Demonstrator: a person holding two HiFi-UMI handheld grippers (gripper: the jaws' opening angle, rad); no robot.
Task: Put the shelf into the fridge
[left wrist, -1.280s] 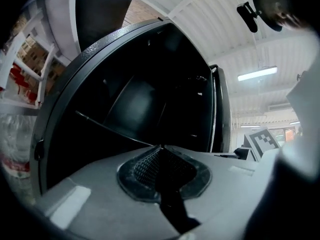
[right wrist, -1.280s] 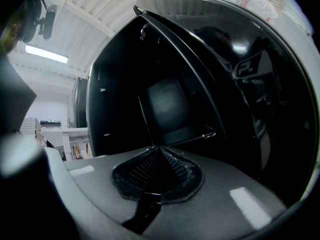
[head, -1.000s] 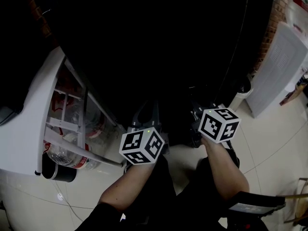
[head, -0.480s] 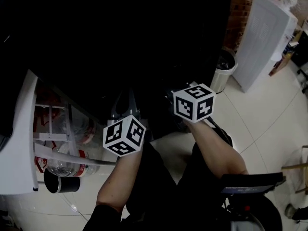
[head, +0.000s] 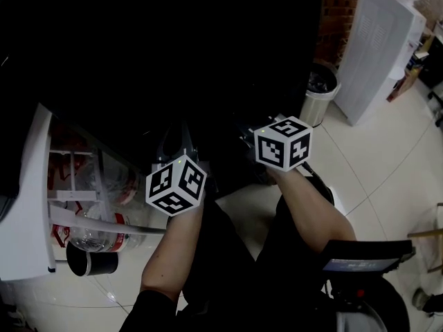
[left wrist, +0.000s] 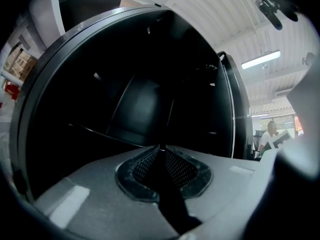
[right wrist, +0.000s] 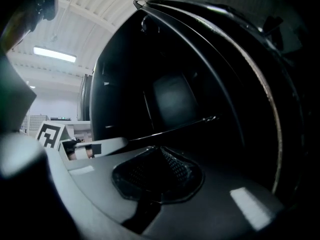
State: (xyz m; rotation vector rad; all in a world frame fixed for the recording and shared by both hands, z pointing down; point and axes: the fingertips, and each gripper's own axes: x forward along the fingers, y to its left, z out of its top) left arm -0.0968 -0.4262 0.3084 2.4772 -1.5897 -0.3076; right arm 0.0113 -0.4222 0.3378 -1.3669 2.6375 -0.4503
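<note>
Since a second ago, both hands have edged closer to the fridge (left wrist: 140, 101), and a bin (head: 320, 92) has come into sight on its right. Inside the fridge's dark hollow the shelf (left wrist: 115, 135) lies roughly level, seen only as a thin edge. The left gripper (left wrist: 160, 149) has its jaws nearly together, nipping that edge at the tips; they have just been easing open a touch. The right gripper (right wrist: 161, 149) is pressed together with nothing in it, and the shelf's edge runs just past its tips. Left of the fridge, the white door (head: 28, 206) stands open with bottles (head: 90, 230) in its racks.
</note>
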